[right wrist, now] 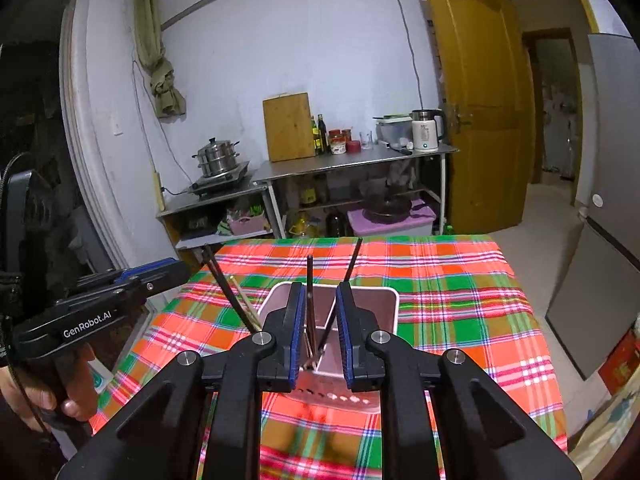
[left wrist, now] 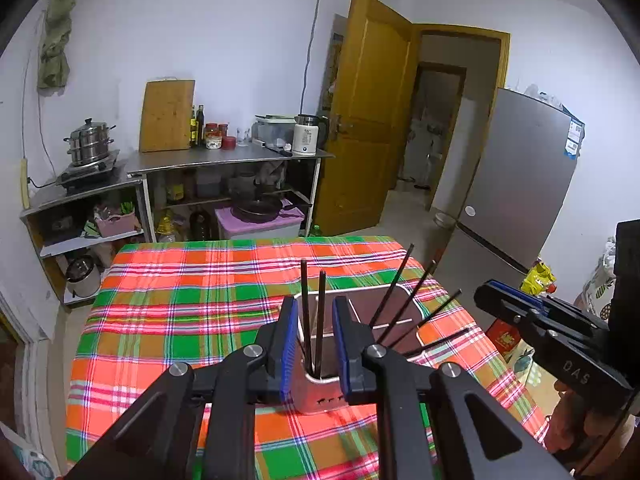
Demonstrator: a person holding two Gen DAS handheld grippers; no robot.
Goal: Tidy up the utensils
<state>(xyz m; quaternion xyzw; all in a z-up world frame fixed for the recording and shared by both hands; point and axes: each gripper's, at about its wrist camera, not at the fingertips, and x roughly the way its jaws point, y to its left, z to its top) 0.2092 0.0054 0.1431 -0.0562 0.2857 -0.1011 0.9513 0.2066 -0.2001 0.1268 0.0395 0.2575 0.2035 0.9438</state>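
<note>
A white utensil holder [left wrist: 320, 394] with a dark inside and dividers stands on the plaid tablecloth [left wrist: 180, 300]. Two dark chopsticks [left wrist: 305, 300] stand upright in its near compartment, and several more lean out to the right [left wrist: 394, 286]. My left gripper [left wrist: 315, 304] hovers just over the holder's near corner, open; the upright pair shows in the gap, untouched by the blue pads. In the right wrist view my right gripper [right wrist: 320, 292] is open over the same holder [right wrist: 394, 308]. Two chopsticks [right wrist: 310, 292] rise between its pads without contact, and others lean left [right wrist: 224, 284].
The table's far edge faces steel kitchen shelves [left wrist: 224, 160] with pots, jars and a kettle. A grey fridge [left wrist: 520, 184] stands to the right beside an open wooden door. The left gripper's handle [right wrist: 86, 326], held by a hand [right wrist: 52, 396], is close at the left.
</note>
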